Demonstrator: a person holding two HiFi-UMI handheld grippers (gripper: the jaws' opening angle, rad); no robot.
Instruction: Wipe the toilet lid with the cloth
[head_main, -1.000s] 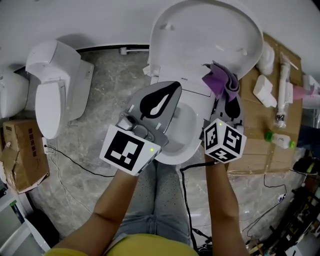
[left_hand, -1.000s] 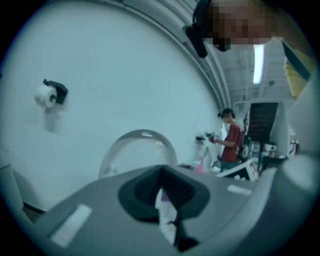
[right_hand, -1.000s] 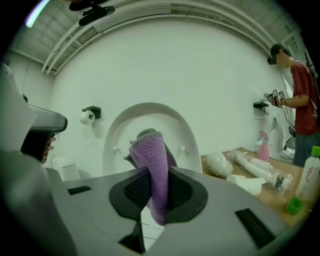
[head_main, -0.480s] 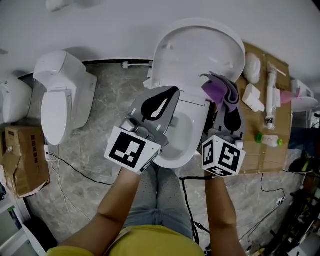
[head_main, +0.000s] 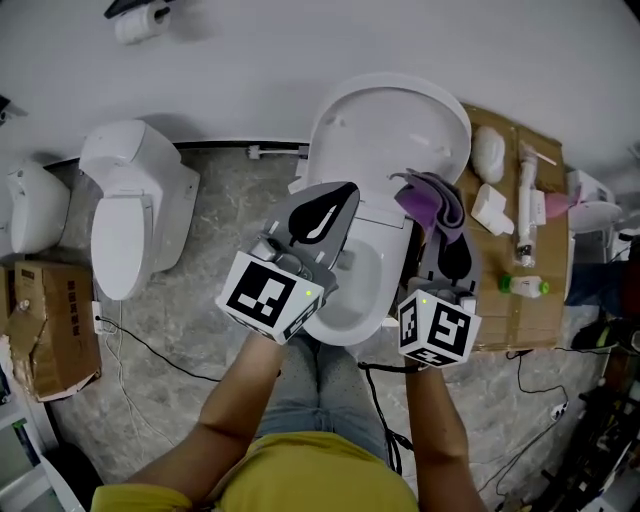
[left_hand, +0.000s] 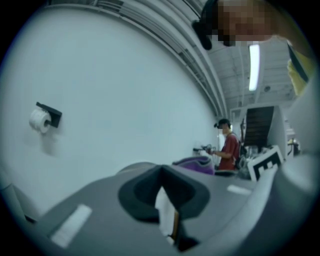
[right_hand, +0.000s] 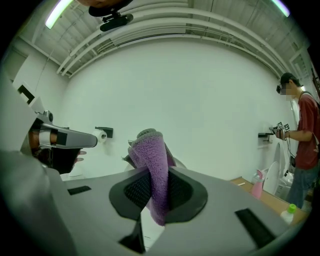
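1. The toilet lid (head_main: 400, 130) is a smooth, glossy white oval of hard plastic with small bumpers on its inner face. It stands raised against the white wall. In the head view its long axis runs up and down the picture, with the hinge end nearest the bowl (head_main: 350, 290).
2. The cloth (right_hand: 152, 170) is purple and fleecy with a grey edge, folded into a thick strip.
3. In the right gripper view the strip's long axis is close to upright. Its rounded top rises above the jaws and its tail hangs below them.
4. In the head view the cloth sits in front of the lid's lower right edge, above the bowl's rim. Whether it touches the lid cannot be told.
5. The right gripper (head_main: 450, 240) is matt grey with black ribbed pads, and its jaws are clamped on the cloth's middle.
6. The left gripper (head_main: 335, 200) has the same grey shell. Its jaws are closed tip to tip with nothing between them, over the bowl's left side.
7. Both bare forearms reach forward from the body, side by side. The grippers point about level toward the wall, with their marker cubes turned up to the head camera.
8. A second white toilet (head_main: 130, 210) stands well apart on the left on the mottled stone floor (head_main: 220, 190). Flat cardboard (head_main: 500, 290) lies to the right.
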